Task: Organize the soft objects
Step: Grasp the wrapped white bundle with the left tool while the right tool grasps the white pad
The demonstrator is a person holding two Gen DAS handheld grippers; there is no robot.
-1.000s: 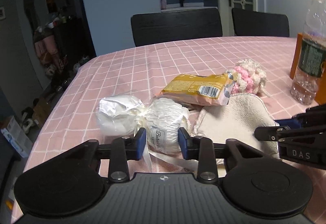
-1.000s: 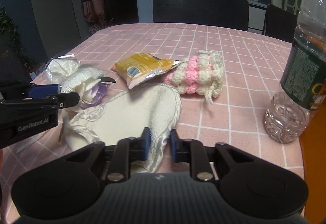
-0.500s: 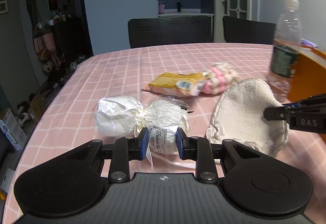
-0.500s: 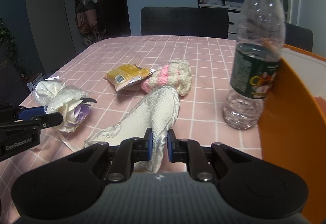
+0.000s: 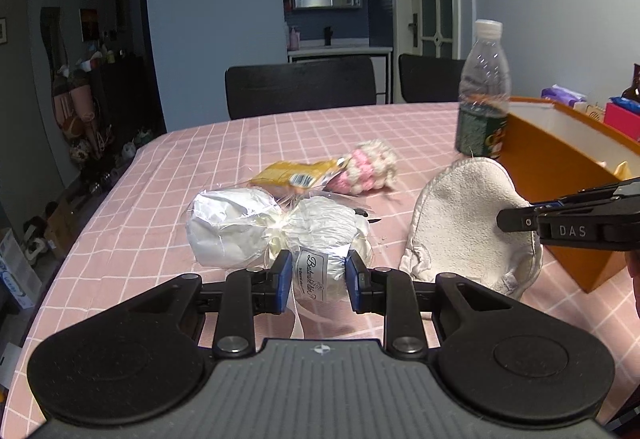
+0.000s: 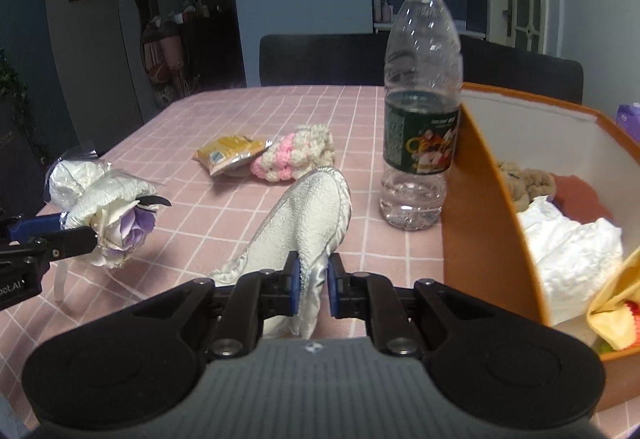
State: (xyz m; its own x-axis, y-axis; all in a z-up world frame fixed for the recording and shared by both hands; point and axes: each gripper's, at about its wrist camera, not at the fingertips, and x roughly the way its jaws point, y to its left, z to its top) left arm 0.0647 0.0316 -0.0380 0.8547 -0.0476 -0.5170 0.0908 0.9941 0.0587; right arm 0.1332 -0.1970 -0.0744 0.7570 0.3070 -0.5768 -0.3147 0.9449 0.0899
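Note:
My left gripper (image 5: 316, 285) is shut on a white wrapped flower bundle (image 5: 276, 231) and holds it above the pink checked table; the bundle shows with a purple flower in the right wrist view (image 6: 108, 207). My right gripper (image 6: 313, 289) is shut on the satin edge of a white fluffy cloth pad (image 6: 308, 215), lifted off the table; the pad also shows in the left wrist view (image 5: 468, 223). A pink and white crocheted piece (image 6: 296, 157) lies further back. The orange box (image 6: 480, 223) at the right holds several soft items.
A clear water bottle (image 6: 420, 107) stands beside the orange box's left wall. A yellow snack packet (image 6: 228, 155) lies next to the crocheted piece. Black chairs (image 5: 300, 87) stand behind the table. The table's left edge (image 5: 100, 207) drops to a cluttered floor.
Both grippers have risen and pulled back with their loads. The pad came off the table and now hangs from the right gripper, nearer the orange box.

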